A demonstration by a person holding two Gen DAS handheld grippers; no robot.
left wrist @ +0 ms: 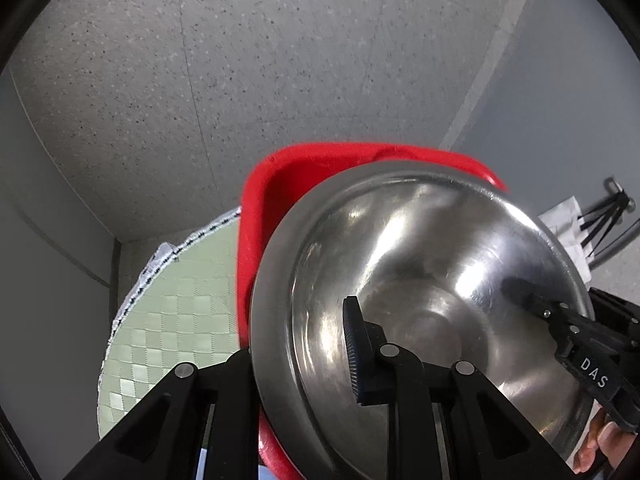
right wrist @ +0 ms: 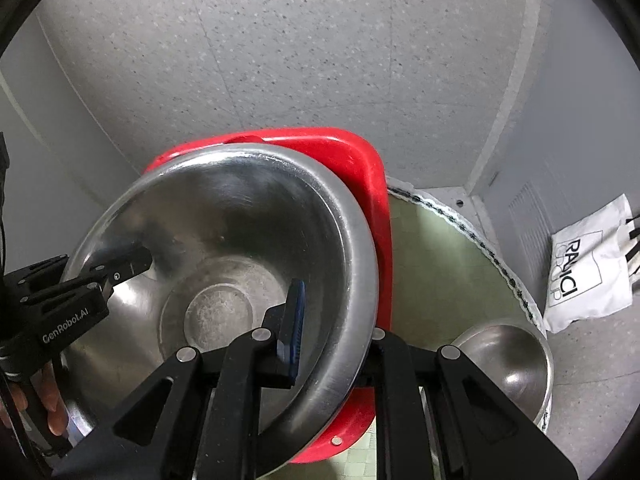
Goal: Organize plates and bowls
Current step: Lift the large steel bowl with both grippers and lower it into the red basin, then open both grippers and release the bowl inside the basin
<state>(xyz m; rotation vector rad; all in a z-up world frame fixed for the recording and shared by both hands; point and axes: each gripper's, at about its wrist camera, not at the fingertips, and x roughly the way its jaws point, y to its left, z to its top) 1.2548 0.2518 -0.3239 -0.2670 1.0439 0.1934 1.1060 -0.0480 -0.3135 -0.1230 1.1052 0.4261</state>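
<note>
Both hand-held grippers clamp the steel bowl (left wrist: pixel 420 280) (rim pinched) — over the red basin (right wrist: pixel 360 168).

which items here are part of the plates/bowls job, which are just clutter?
Job items:
- large steel bowl, rim clamped by left gripper and right gripper
- red tub beneath it
- small steel bowl on the green mat

Lying about:
- white paper bag on the floor
- black stand
</note>
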